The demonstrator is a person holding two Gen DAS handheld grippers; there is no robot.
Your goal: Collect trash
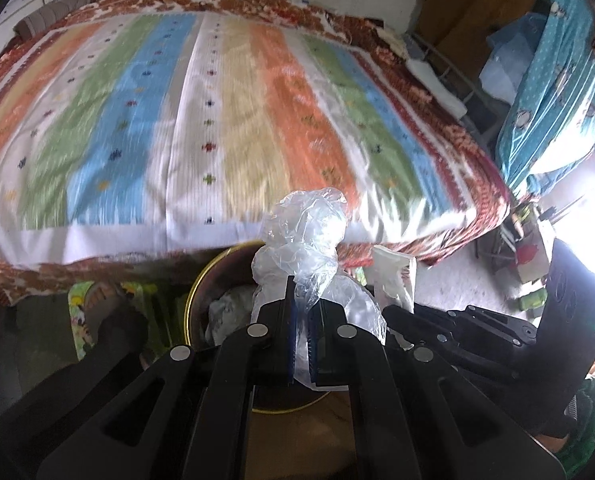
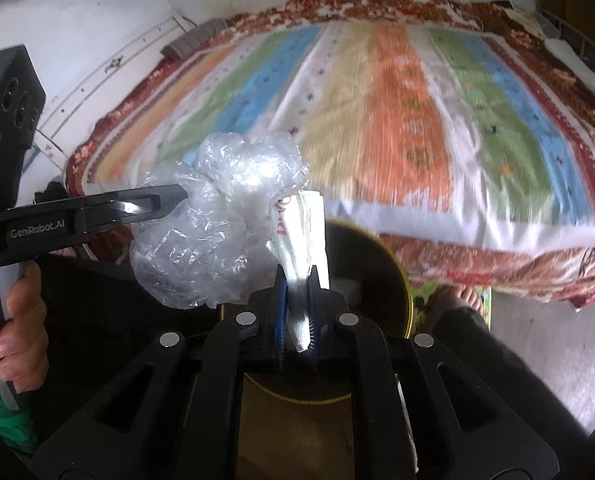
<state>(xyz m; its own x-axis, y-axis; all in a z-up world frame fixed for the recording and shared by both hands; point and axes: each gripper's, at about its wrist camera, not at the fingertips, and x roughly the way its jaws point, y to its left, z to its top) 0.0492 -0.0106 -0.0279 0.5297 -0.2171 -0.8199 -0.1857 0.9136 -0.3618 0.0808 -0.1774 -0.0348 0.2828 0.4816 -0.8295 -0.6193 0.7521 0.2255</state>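
Observation:
My left gripper [image 1: 303, 300] is shut on a crumpled clear plastic bag [image 1: 307, 224] and holds it above a round dark bin with a gold rim [image 1: 201, 284]. The bin holds some pale crumpled trash [image 1: 227, 308]. My right gripper [image 2: 299, 300] is shut on a crumpled white paper wrapper [image 2: 303, 236], also above the bin [image 2: 397, 276]. In the right wrist view the left gripper [image 2: 177, 196] comes in from the left with the plastic bag [image 2: 217, 220] touching the wrapper. In the left wrist view the wrapper [image 1: 393, 276] and the right gripper [image 1: 397, 312] sit just right of the bag.
A bed with a striped multicoloured cover [image 1: 217, 120] fills the view beyond the bin. A person's sandalled foot [image 1: 109, 300] and dark trouser leg [image 2: 469, 340] stand beside the bin on the floor. Clutter and a blue patterned cloth [image 1: 553, 92] are at the right.

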